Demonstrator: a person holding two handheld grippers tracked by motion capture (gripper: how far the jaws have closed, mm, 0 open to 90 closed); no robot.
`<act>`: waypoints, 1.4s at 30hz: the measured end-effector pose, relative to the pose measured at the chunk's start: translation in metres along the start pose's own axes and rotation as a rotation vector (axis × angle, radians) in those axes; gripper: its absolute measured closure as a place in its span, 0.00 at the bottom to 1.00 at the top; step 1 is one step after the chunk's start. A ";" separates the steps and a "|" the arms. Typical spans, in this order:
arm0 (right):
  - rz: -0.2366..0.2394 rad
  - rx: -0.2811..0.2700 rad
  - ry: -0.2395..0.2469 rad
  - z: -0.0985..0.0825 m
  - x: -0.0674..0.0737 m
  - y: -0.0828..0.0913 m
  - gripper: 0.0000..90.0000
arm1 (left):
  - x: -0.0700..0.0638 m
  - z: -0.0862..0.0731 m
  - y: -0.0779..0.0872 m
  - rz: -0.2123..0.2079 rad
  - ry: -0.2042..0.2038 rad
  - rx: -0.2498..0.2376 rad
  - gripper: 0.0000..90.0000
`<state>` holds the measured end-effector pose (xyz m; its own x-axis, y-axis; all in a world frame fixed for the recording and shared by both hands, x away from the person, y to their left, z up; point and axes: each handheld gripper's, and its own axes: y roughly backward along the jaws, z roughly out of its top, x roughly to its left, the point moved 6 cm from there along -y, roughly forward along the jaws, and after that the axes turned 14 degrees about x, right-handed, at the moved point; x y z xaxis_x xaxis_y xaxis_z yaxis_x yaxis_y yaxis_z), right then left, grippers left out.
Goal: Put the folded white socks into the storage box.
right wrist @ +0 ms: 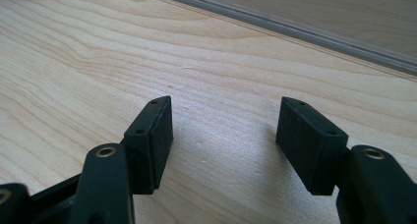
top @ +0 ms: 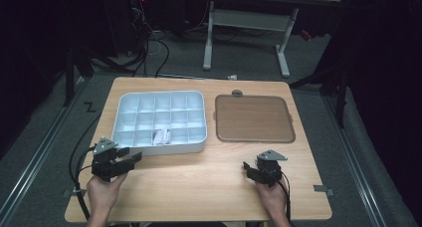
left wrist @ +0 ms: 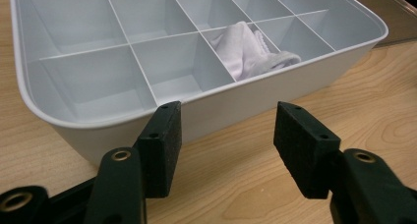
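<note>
A pale grey divided tray [top: 199, 143] lies left of centre on the wooden table; a crumpled white cloth [top: 161, 136] sits in one compartment of its near row. In the left gripper view the tray's near wall [left wrist: 255, 94] rises just beyond the jaws, with the cloth [left wrist: 243, 54] inside. My left gripper [top: 130, 157] is open with nothing between its pads, just short of the tray's near left corner. The right gripper [top: 249, 170] rests near the table's front right, open and empty, a little short of the clear lid [top: 254, 118].
The clear flat lid [right wrist: 314, 25] lies right of the tray, with a small round grey piece [top: 237, 93] at its far edge. Bare wood [top: 199, 182] spreads between the two hands. A desk frame and cables stand on the floor beyond the table.
</note>
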<state>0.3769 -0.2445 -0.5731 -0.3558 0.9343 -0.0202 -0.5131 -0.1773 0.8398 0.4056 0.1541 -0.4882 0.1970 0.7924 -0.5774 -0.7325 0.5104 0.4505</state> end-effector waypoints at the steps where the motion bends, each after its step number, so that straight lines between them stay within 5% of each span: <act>1: 0.000 0.000 0.000 0.000 0.000 0.000 0.44 | 0.000 -0.001 0.000 -0.002 0.005 -0.001 0.49; 42: 0.000 0.000 -0.001 0.000 0.000 0.000 0.44 | 0.012 -0.026 -0.011 -0.008 0.043 0.047 0.51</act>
<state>0.3769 -0.2444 -0.5731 -0.3554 0.9345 -0.0199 -0.5132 -0.1772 0.8398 0.3991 0.1497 -0.5176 0.1737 0.7734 -0.6096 -0.6992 0.5328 0.4768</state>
